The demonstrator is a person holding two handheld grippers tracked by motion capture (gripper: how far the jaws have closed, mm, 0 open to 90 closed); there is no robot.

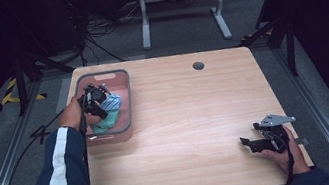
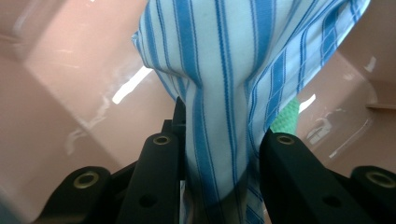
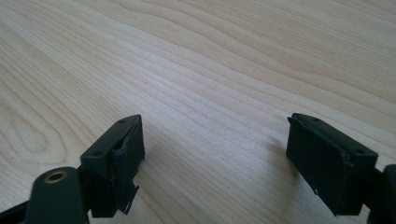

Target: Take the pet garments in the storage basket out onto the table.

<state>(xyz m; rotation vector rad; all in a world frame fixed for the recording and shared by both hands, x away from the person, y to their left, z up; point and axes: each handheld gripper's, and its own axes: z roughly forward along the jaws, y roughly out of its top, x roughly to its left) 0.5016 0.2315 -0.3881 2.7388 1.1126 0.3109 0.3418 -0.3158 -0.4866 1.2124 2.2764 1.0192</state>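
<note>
One tool [image 2: 219, 144] pinches striped cloth [image 2: 224, 70] inside the pink bin [image 1: 119, 77].

Cloths [image 1: 110, 106] in bin [image 1: 116, 75], table [image 1: 192, 118] left.

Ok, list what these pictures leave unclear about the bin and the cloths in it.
- High view: the left tongs and hand cover part of the pink bin, hiding what lies beneath.
- Left gripper view: the striped cloth blocks most of the green cloth.
- Striped cloth's lower end: cut off by the bottom edge.
</note>
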